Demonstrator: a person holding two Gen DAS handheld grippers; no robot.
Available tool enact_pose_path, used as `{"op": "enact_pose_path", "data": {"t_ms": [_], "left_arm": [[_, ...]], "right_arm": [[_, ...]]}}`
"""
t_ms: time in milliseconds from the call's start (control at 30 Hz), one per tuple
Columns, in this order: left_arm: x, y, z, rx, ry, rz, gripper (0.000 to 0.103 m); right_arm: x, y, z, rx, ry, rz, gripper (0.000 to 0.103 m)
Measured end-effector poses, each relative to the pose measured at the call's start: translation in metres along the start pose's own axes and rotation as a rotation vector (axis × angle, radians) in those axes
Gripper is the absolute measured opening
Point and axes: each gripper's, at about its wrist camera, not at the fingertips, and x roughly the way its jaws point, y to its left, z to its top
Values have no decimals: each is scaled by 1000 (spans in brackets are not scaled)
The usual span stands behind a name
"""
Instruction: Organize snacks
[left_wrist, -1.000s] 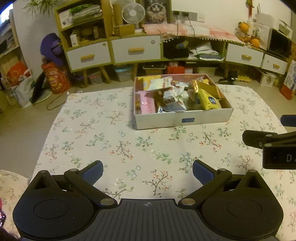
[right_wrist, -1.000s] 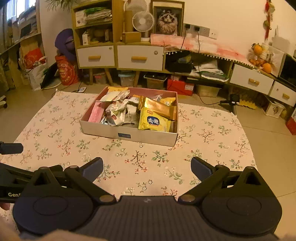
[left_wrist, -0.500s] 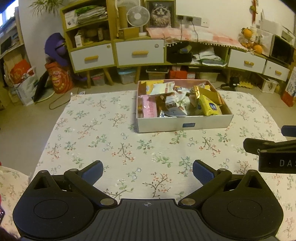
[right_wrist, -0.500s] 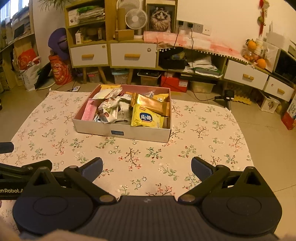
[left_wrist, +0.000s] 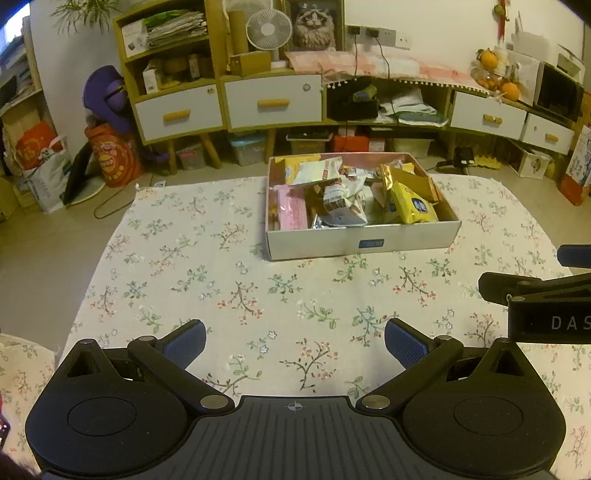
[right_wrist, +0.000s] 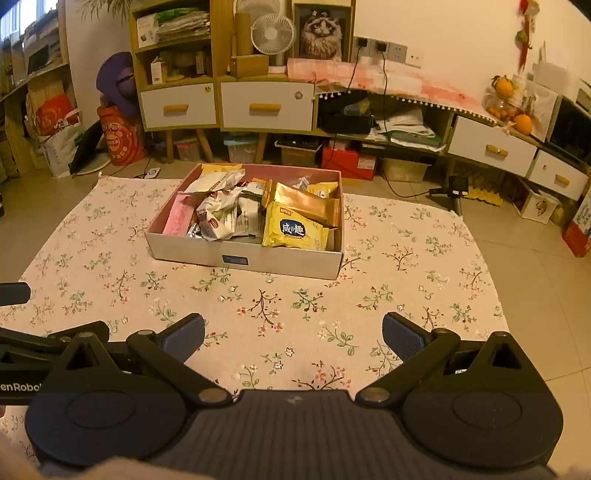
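Floral-printed cream cloth (left_wrist: 207, 266) covers the surface on which a shallow white cardboard box (left_wrist: 362, 244) stands, well ahead of both grippers. Snack packets fill the box: a yellow packet with a blue label (right_wrist: 293, 230) leans at the right front corner, a gold foil packet (right_wrist: 306, 205) lies just behind it, crumpled white wrappers (right_wrist: 225, 214) occupy the middle, and a flat pink packet (right_wrist: 177, 218) lies along the left wall. Left gripper (left_wrist: 294, 341): black linkage arms with blue pads, jaws spread wide, nothing between them, held low above the cloth at the near edge. Right gripper (right_wrist: 293, 338): same build, jaws likewise spread wide and empty, also over the near part of the cloth; its side appears at the right margin of the left wrist view. Background: a wooden cabinet with white drawers (right_wrist: 266, 105) against the wall, carrying a small white desk fan (right_wrist: 272, 35) and a framed cat picture (right_wrist: 320, 31); oranges (right_wrist: 513, 107) sit on the lower unit to the right.
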Motion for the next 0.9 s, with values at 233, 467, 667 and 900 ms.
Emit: {"op": "enact_pose_path", "data": {"t_ms": [233,467,667,900], "left_arm": [[0,-1,-1,2,3,-2,103],[0,-1,-1,-1,4,-3,103],[0,0,-1,0,4,-3,103],[0,0,-1,-1,4,-3,103]], "right_arm": [[0,0,0,0,2,0,102],[0,0,0,-2,3,0,102],[1,1,-1,-3,9,-2,102],[1,1,-1,-3,10,-2,102]]}}
